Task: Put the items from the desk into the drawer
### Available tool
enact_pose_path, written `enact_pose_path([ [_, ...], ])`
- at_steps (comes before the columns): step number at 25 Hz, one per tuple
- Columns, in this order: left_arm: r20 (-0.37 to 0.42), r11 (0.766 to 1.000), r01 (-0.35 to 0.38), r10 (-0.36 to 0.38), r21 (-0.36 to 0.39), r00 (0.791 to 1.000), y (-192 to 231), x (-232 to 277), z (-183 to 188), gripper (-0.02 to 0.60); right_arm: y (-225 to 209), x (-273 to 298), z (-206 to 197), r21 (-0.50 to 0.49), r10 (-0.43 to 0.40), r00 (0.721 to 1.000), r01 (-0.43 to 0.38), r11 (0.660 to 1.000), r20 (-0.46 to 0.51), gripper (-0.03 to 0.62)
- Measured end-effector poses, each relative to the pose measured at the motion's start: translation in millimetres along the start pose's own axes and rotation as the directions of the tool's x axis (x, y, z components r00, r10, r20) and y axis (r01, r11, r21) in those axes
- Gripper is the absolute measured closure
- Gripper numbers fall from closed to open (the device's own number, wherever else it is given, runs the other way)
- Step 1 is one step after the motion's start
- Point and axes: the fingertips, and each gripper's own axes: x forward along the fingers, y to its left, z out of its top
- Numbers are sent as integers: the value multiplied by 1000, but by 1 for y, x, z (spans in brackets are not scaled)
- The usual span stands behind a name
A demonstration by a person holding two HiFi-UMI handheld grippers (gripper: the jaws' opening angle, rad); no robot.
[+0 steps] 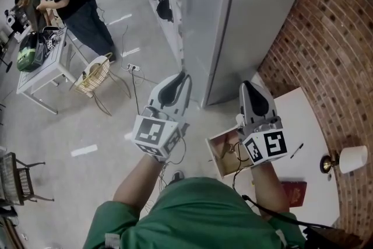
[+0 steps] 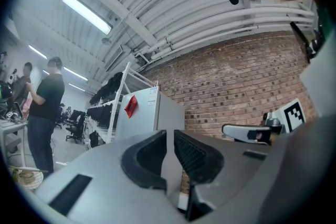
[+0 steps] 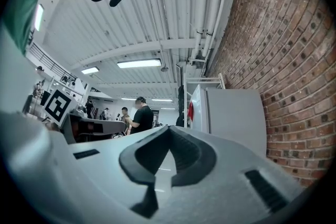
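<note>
I hold both grippers raised in front of me, above the floor and off the desk. My left gripper [image 1: 182, 76] [image 2: 169, 132] is shut apart from a thin slit between its pads, and it holds nothing. The jaw tips of my right gripper [image 1: 246, 85] [image 3: 169, 128] touch, also on nothing. Below the right gripper, a wooden drawer [image 1: 217, 155] stands pulled out with cables inside. On the white desk [image 1: 309, 119] lie a black pen [image 1: 296, 150] and a red booklet [image 1: 293, 193].
A lamp with a white shade [image 1: 352, 158] stands at the desk's right edge by the brick wall [image 1: 332, 38]. A tall grey cabinet [image 1: 233, 14] rises ahead. Further left, a person [image 1: 78, 0] stands at a white table [image 1: 41, 76], with a basket [image 1: 93, 76] beside it.
</note>
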Motion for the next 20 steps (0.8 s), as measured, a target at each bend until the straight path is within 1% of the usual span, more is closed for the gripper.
enact_pose_path([
  [12, 0, 1000, 12, -12, 8, 1000, -4, -4, -3, 540, 4, -1, 1, 7, 20, 1000, -20, 1000, 4, 592],
  [20, -21, 1000, 7, -7, -6, 1000, -2, -8, -7, 540, 10, -2, -2, 15, 36, 999, -36, 999, -9, 592],
])
